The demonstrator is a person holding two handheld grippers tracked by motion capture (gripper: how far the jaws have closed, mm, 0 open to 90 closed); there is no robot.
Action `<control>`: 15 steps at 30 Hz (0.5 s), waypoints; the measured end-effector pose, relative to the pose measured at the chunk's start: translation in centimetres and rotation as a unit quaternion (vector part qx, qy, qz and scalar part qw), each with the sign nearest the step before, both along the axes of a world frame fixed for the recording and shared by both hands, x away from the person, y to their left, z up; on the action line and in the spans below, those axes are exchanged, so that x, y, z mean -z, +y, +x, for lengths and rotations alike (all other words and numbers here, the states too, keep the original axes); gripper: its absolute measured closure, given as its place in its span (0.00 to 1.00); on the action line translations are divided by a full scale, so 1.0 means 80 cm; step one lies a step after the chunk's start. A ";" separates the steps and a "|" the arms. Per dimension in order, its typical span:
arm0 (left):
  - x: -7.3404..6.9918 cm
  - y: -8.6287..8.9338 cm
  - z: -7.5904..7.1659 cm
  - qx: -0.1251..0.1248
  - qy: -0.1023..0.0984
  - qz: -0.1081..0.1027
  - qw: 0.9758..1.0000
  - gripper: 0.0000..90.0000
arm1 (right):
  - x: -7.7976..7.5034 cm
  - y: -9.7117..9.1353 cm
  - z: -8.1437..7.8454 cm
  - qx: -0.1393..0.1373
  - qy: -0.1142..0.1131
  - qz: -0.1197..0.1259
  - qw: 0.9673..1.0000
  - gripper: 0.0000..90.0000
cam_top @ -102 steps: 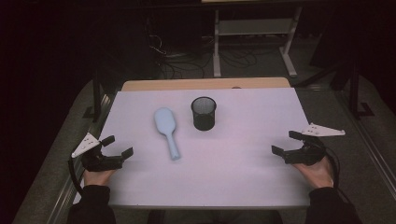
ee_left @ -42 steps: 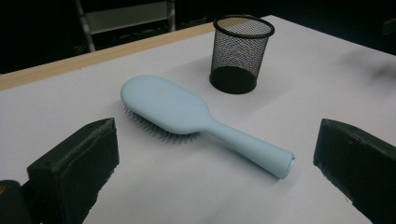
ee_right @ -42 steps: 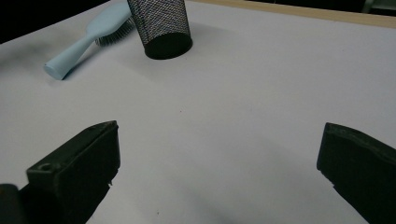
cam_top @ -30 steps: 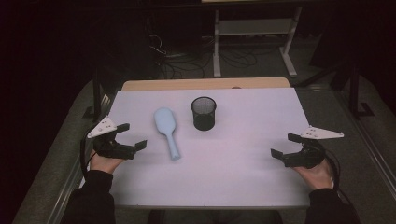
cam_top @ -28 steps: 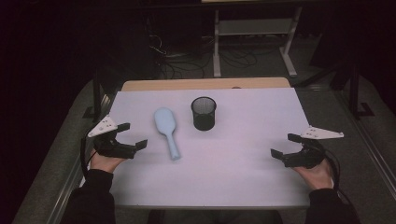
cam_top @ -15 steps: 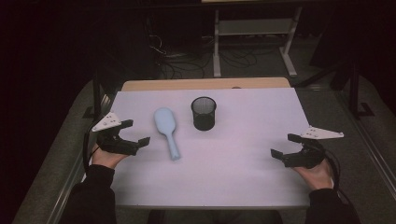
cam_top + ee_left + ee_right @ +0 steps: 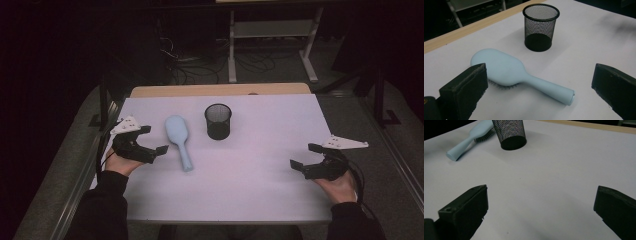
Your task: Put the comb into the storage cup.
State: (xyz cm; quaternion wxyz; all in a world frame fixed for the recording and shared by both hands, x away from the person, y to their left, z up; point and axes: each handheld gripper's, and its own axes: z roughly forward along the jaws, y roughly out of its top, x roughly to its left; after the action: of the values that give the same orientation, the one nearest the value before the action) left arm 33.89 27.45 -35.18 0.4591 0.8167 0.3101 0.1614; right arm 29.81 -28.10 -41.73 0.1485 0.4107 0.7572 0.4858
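Note:
A pale blue hairbrush (image 7: pixel 179 140) (image 7: pixel 519 75) lies bristles down on the white table (image 7: pixel 260 150), handle toward the near edge. A black mesh cup (image 7: pixel 218 121) (image 7: pixel 540 27) (image 7: pixel 510 132) stands upright just right of it. My left gripper (image 7: pixel 154 140) (image 7: pixel 539 97) is open, close to the brush's left side, jaws spread wide with the brush between and beyond them, not touching. At the right side of the table my right gripper (image 7: pixel 306 156) (image 7: pixel 541 212) rests open over bare table, with the hairbrush (image 7: pixel 467 138) far off.
A wooden strip (image 7: pixel 220 90) runs along the table's far edge. Beyond it stand a metal rack (image 7: pixel 270 35) and floor cables (image 7: pixel 185 65) in the dark. Dark floor flanks the table on both sides.
My left gripper has moved forward and to the right, from the table's left edge up to the hairbrush. The right gripper has stayed in place.

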 end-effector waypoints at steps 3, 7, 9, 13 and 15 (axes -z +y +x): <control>-0.001 -0.005 0.003 0.004 0.001 0.002 1.000 0.00 | 0.000 0.000 0.000 0.000 0.000 0.000 1.000 0.00; -0.001 -0.010 0.006 0.009 0.005 0.005 1.000 0.00 | 0.000 0.000 0.000 -0.001 0.002 -0.001 1.000 0.00; 0.000 -0.013 0.008 0.011 0.008 0.008 1.000 0.00 | 0.000 0.000 0.000 -0.001 0.002 -0.001 1.000 0.00; 0.001 -0.018 0.010 0.015 0.011 0.015 1.000 0.00 | 0.001 0.000 0.000 -0.001 0.001 0.000 1.000 0.00; 0.001 -0.021 0.010 0.018 0.011 0.018 1.000 0.00 | 0.001 -0.001 0.000 -0.001 0.001 0.000 1.000 0.00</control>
State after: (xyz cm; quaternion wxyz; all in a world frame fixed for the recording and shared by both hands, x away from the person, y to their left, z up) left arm 34.71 25.79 -35.25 0.4433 0.8324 0.2971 0.1495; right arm 29.78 -28.15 -41.79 0.1477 0.4105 0.7577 0.4854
